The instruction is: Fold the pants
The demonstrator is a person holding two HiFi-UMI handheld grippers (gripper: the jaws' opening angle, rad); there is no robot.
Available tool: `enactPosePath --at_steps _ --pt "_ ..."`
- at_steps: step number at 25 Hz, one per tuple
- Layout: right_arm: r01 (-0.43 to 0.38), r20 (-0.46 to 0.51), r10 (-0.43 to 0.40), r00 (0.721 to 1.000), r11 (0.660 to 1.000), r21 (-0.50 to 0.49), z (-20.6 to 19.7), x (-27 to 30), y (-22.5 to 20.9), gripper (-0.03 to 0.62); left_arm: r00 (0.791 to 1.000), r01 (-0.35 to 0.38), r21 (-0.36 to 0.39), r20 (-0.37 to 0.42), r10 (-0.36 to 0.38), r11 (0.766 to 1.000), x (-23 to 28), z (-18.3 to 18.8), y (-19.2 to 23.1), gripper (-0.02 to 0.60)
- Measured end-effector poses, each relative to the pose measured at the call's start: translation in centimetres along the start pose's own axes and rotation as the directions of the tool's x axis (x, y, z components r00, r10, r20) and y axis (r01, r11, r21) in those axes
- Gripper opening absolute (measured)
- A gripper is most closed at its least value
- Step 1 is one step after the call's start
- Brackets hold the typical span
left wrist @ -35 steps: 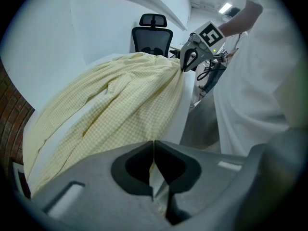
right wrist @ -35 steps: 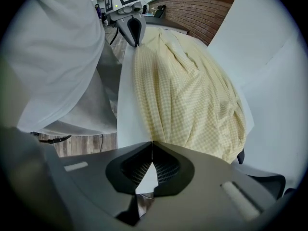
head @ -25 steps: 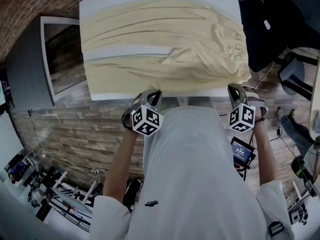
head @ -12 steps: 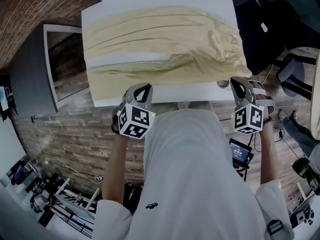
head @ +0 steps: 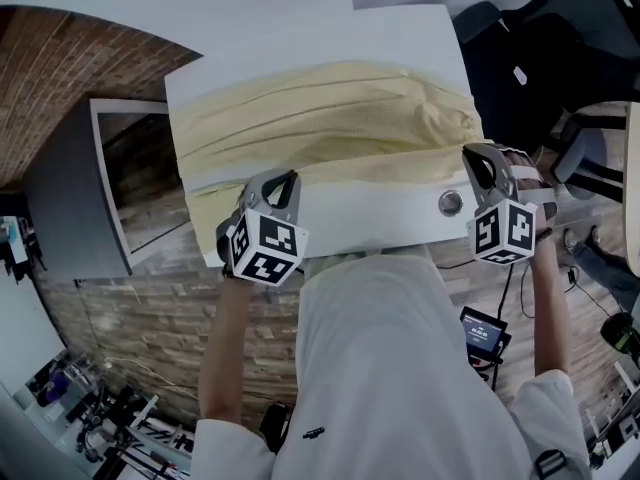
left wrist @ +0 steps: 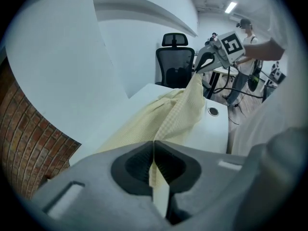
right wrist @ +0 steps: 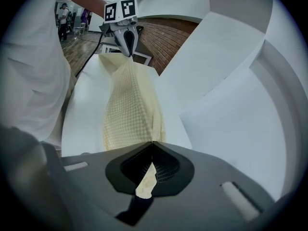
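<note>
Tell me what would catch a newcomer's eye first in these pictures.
The pale yellow pants, spread across the white table, stand out first. Their near edge is pinched at both ends: the left tool and the right tool are each shut on the fabric. A black office chair stands beside the table.
</note>
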State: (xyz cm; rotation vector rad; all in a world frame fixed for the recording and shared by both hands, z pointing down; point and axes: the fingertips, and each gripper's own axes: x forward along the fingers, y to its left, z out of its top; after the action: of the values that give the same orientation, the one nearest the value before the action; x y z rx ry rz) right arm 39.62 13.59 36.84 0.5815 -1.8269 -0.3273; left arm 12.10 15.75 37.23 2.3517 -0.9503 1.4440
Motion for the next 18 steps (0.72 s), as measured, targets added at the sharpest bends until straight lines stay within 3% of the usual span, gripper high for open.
enactPosePath --at_steps 7,11,18 --pt "0.008 -0.05 -0.006 0.999 0.999 0.037 0.7 5.7 -5.2 0.009 1.0 -0.008 0.019 -0.013 0.008 1.0 4.7 3.2 7.7 0.012" --pt "-0.007 -0.081 0.012 0.997 0.998 0.06 -1.1 7.6 -6.6 0.009 1.0 0.007 0.029 -0.023 -0.007 1.0 7.5 5.3 8.8 0.012" --pt "-0.037 -0.143 0.05 0.988 0.995 0.091 -3.3 15.4 -8.7 0.009 0.997 0.037 -0.021 -0.062 -0.038 0.999 16.4 6.1 13.4 0.012"
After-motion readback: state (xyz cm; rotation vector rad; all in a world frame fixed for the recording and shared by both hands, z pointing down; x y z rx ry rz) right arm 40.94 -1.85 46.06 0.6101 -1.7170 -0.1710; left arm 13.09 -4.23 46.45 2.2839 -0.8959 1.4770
